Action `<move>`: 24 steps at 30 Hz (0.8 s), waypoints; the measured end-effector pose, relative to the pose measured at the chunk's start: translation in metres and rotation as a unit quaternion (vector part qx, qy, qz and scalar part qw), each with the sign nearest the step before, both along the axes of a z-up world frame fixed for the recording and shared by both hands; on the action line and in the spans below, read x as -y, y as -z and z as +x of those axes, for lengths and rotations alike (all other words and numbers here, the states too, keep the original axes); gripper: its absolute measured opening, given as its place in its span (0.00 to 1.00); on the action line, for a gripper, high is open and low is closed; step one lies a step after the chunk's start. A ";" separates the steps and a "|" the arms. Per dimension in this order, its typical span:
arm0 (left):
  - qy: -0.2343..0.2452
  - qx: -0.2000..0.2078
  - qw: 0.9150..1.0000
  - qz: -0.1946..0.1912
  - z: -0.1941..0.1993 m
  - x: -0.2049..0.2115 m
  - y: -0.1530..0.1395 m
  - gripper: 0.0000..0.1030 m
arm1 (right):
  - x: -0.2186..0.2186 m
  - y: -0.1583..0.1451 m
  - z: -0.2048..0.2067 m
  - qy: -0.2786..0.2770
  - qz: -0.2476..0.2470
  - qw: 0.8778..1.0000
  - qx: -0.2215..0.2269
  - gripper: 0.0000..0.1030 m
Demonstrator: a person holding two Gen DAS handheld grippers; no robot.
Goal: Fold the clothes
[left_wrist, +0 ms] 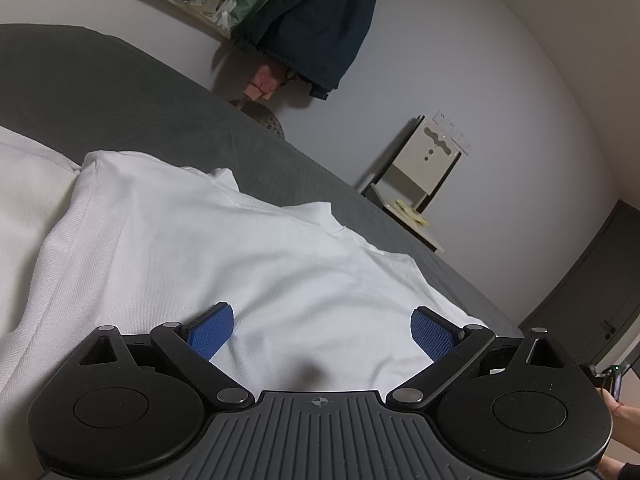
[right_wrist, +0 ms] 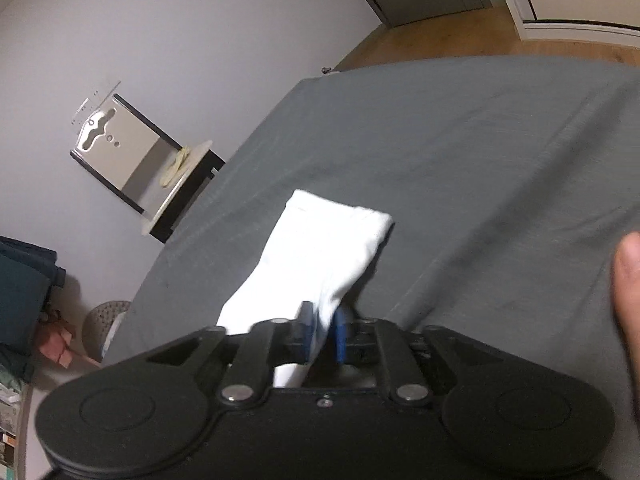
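— White garment (left_wrist: 208, 248) on the bed (left_wrist: 120, 96): where exactly does it lie?

— Spread over the grey bed cover, seen from the left wrist camera. It fills the middle and left of that view, with folds and a seam line running across it, and its far edge ends on the grey cover.

— And the left gripper (left_wrist: 322, 330)?

— Its jaws stand wide apart, blue pads (left_wrist: 212, 330) splayed to either side. Nothing is between them. It sits low over the white cloth; whether the pads touch the fabric I cannot tell.

— The right gripper (right_wrist: 322, 334)?

— Nearly closed, with a part of the white garment (right_wrist: 320, 256) pinched between its blue pads (right_wrist: 306, 330). From the jaws the cloth stretches away over the grey bed (right_wrist: 460, 152) and ends in a hemmed edge, like a sleeve or a narrow folded end. That view is a little blurred.

— Anything else around?

— A bedside stand (left_wrist: 424, 168) against the pale wall (left_wrist: 460, 60) beyond the bed, with something yellowish on its shelf. Dark clothing (left_wrist: 320, 24) hangs higher up on the wall, and a grey door (left_wrist: 592, 288) shows at the right of the left view. In the right view, a fingertip (right_wrist: 628, 280) enters at the right edge, and wooden floor (right_wrist: 432, 36) lies past the far end of the bed.
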State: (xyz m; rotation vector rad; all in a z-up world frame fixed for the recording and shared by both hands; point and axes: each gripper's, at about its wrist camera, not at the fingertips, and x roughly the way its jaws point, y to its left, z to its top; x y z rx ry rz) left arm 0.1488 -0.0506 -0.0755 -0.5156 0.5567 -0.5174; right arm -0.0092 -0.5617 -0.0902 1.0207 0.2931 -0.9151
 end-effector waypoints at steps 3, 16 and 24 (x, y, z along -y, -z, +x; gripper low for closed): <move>0.000 0.000 1.000 -0.003 0.000 -0.001 0.000 0.95 | 0.002 -0.009 -0.020 0.055 -0.027 0.998 -0.002 0.53; -0.002 0.000 1.000 -0.009 -0.004 -0.004 -0.001 0.95 | 0.037 -0.039 0.058 -0.103 -0.124 0.978 -0.133 0.38; -0.004 0.001 1.000 0.006 -0.003 0.000 -0.002 0.95 | 0.049 -0.034 0.101 -0.182 -0.146 0.956 -0.180 0.05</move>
